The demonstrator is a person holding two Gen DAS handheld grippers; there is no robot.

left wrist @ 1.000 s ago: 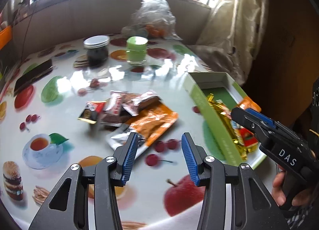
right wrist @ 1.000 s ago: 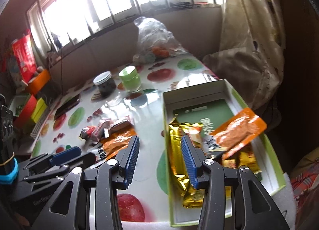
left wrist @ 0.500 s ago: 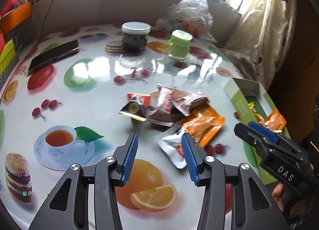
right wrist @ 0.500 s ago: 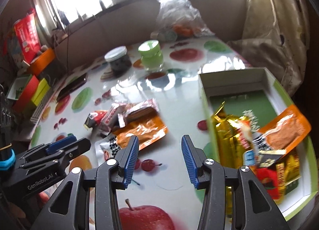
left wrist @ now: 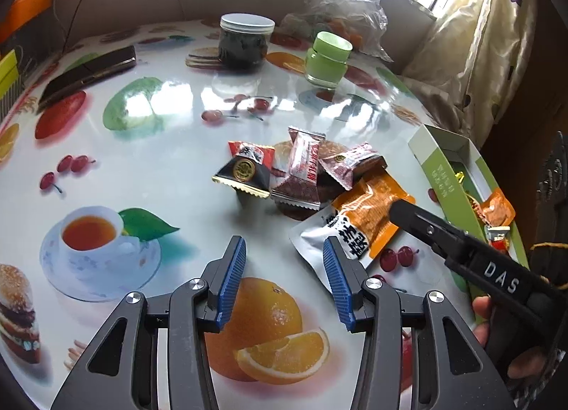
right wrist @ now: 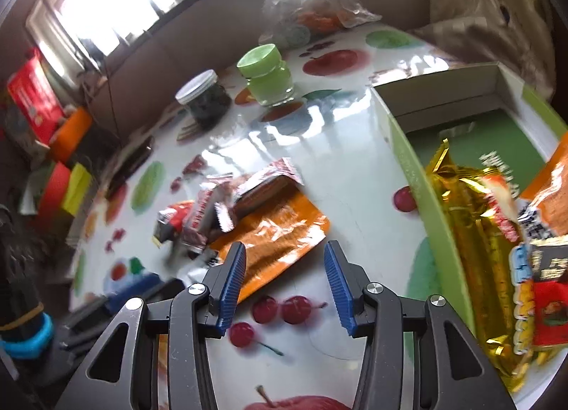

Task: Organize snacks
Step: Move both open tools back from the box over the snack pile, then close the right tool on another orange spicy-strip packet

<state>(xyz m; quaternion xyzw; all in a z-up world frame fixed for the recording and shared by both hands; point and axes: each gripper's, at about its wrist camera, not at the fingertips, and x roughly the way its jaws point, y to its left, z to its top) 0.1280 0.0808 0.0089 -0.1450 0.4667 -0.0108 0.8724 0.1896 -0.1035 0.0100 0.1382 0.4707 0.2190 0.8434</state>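
Note:
A heap of loose snacks lies mid-table: an orange-and-white pouch (left wrist: 362, 218), two reddish wrapped bars (left wrist: 301, 168), and a black-and-red packet (left wrist: 245, 170). A green box (right wrist: 419, 179) at the right holds gold, orange and red packets (right wrist: 486, 232). My left gripper (left wrist: 284, 278) is open and empty just before the heap. My right gripper (right wrist: 284, 285) is open and empty, its fingers over the orange pouch's (right wrist: 273, 236) near edge; it also shows in the left wrist view (left wrist: 404, 209) with its tip at the pouch.
A dark jar with a white lid (left wrist: 245, 40), a green jar (left wrist: 328, 58) and a clear plastic bag (left wrist: 348, 8) stand at the back. A black phone (left wrist: 88, 72) lies at the far left. A curtain (left wrist: 479, 40) hangs right.
Both grippers have swung left and forward toward the snack heap. The right gripper has left the box and come down close over the orange pouch.

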